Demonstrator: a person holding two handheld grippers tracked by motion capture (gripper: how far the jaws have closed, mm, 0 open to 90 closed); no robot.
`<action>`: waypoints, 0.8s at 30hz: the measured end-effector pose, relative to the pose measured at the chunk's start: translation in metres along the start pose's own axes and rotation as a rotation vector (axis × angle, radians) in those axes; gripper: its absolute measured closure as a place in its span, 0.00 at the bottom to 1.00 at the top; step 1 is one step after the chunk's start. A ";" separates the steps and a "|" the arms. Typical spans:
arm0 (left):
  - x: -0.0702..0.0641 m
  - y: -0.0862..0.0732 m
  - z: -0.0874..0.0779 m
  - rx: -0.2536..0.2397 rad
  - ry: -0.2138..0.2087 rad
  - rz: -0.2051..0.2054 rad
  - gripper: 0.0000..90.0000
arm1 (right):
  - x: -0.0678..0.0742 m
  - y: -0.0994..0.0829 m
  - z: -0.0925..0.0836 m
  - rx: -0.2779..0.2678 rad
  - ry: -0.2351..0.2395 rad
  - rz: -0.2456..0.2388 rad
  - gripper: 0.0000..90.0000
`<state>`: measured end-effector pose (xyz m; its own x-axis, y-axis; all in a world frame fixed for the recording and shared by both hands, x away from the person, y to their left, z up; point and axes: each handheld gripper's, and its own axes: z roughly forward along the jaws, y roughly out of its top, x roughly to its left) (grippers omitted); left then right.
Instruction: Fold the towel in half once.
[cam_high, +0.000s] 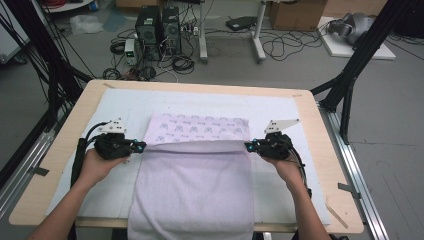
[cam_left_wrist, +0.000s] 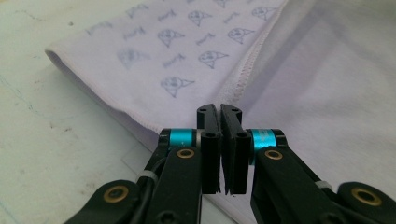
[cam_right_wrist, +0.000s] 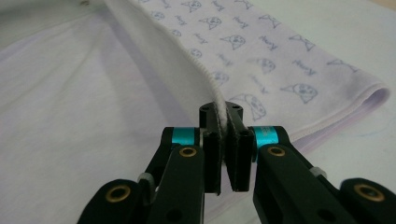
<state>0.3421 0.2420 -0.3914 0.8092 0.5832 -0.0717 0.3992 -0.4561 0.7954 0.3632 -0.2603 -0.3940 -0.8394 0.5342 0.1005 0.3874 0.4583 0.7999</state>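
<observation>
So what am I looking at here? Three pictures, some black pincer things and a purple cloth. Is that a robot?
No robot arm: a person holds a hand-held two-jaw tool in each hand. The wide picture comes from a camera above the table, looking down; you see the left gripper and the right gripper at either side of a lilac towel. The other two pictures come from small cameras riding on each tool, looking along its black jaws. The towel lies on a white mat over a wooden table, its near end hanging over the table edge. Its printed side shows at the back. Each gripper is shut on the towel's stitched edge, one at each side, apparently mid-fold.
</observation>
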 end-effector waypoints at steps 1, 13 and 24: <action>-0.004 -0.002 -0.004 -0.004 -0.005 0.008 0.96 | 0.004 0.000 -0.004 0.009 0.007 -0.005 0.96; -0.072 -0.047 -0.046 -0.001 -0.079 0.087 0.95 | 0.084 -0.045 -0.038 0.000 0.102 -0.080 0.96; -0.071 -0.054 -0.029 0.030 -0.091 0.079 0.66 | 0.088 -0.050 -0.025 0.006 0.165 -0.060 0.66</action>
<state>0.2506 0.2448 -0.4114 0.8737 0.4821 -0.0645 0.3442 -0.5191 0.7823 0.2606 -0.2540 -0.4105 -0.9119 0.3824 0.1491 0.3369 0.4899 0.8040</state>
